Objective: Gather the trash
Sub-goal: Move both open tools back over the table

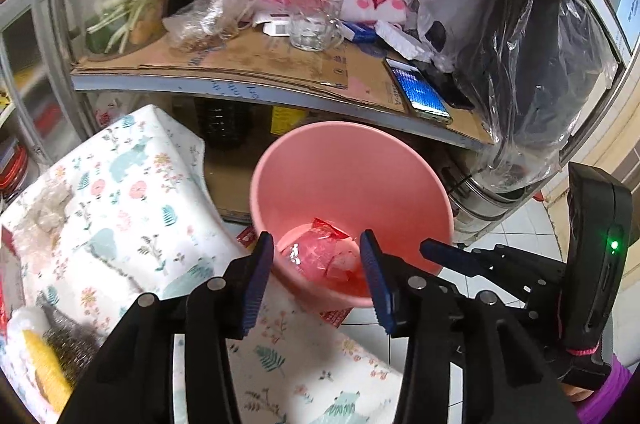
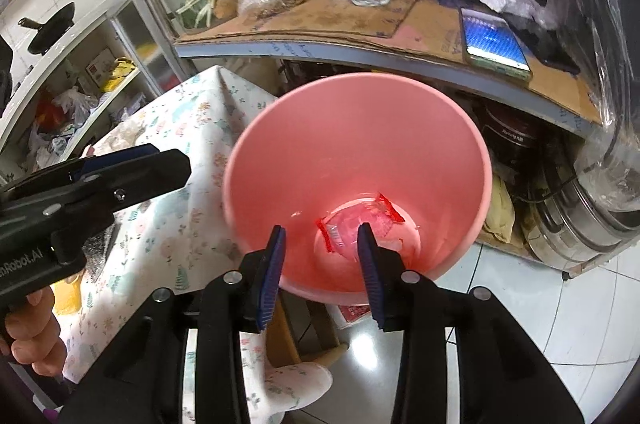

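Bucket first: pink bucket point(image 2: 356, 159) sits on the floor just beside the cloth-covered counter point(image 1: 132, 191), below the cardboard-lined shelf point(image 1: 248, 63). Both of my grippers hang above its near rim, pointing down into it.

Left gripper point(image 1: 318, 256): fingers wide apart, nothing between them, only the bucket bottom shows through the gap. Right gripper point(image 2: 322, 250): fingers parted a bit narrower, also empty. In the left wrist view the right gripper comes in from the right side, over the bucket's right rim; in the right wrist view the left one sits off to the left, over the counter edge.

Contents: red-edged clear wrapper point(image 2: 360, 224) lies at the bottom of the bucket, plus crumpled clear plastic point(image 1: 320, 256) next to it. I think there is a pale scrap there too, but the pink glare makes that hard to call. So that trash reads as already dropped in, straight below both sets of fingers.

Relation for the next move: what's left to collect lies to my left, on the counter. I see a crumpled clear bag point(image 1: 50, 207) near the far left edge and a scouring pad point(image 1: 68, 340) with something yellow beside it; whether those count as trash I can't say. The left gripper is the nearer one to them; it needs to swing left and away from the bucket. A small red packet point(image 1: 246, 236) lies wedged just beside the bucket's left wall, close to the left fingers.
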